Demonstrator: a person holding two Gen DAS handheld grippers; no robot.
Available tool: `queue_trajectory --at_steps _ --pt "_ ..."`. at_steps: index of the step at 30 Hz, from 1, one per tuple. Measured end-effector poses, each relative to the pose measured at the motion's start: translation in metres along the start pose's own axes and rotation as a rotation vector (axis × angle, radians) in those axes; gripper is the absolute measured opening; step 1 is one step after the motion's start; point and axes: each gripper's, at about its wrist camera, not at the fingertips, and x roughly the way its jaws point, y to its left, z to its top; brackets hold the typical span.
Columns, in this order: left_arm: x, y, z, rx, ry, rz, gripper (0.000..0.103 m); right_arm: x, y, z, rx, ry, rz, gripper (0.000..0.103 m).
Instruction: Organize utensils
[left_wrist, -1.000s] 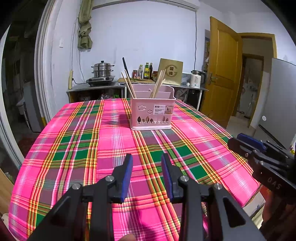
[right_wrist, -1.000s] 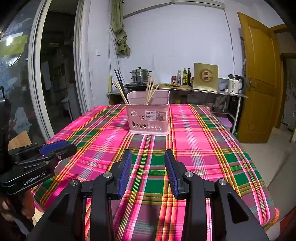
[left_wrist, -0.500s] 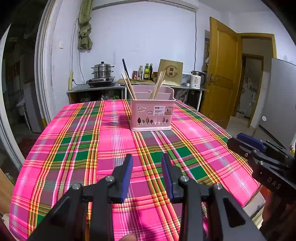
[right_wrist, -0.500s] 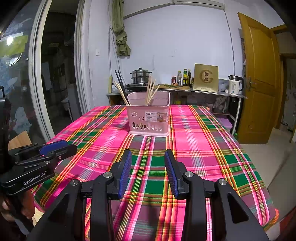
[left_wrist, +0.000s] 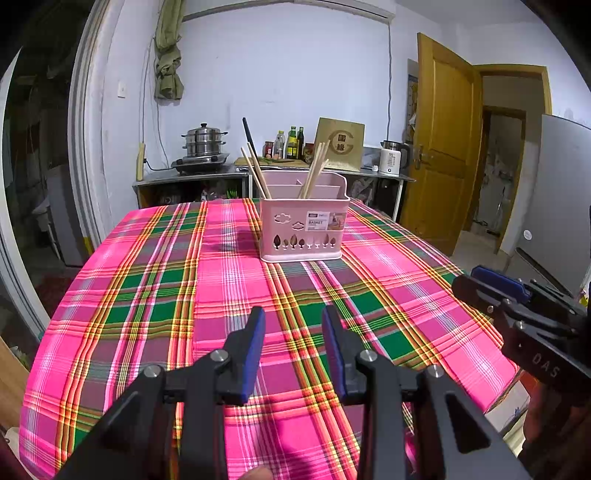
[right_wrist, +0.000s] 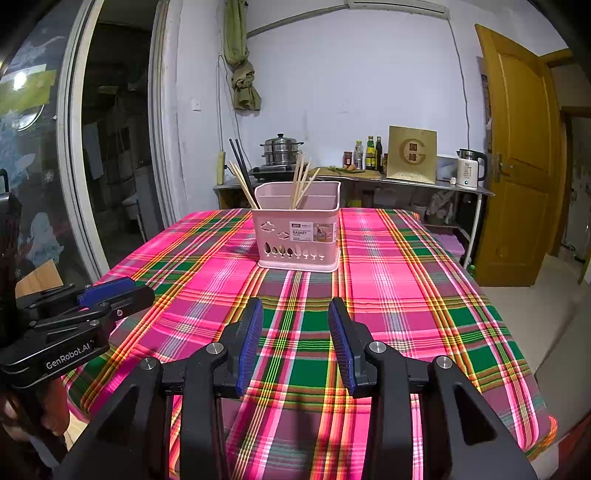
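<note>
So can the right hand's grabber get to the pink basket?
Probably yes. The right gripper has open, empty jaws, and only bare tablecloth lies between it and the pink basket, though it must move forward.

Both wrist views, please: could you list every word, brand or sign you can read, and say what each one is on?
"BASKET": sticker on the pink utensil basket; its smaller print is too small to read.
"GenRobot.AI": side of the left tongs.
"DAS": side of the right tongs.
"G" emblem: gold box on the counter; the characters inside it are too blurred to read.
Kettle and bottle labels: illegible.
</note>
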Motion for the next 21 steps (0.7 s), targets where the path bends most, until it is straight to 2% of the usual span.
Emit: queue_trajectory --at_steps 21 --pt "0.0020 0.0009 -0.0011 -0.001 -0.004 0.030 0.033 0.0018 -0.0023 0.0007 -0.001 0.003 -0.006 0.038"
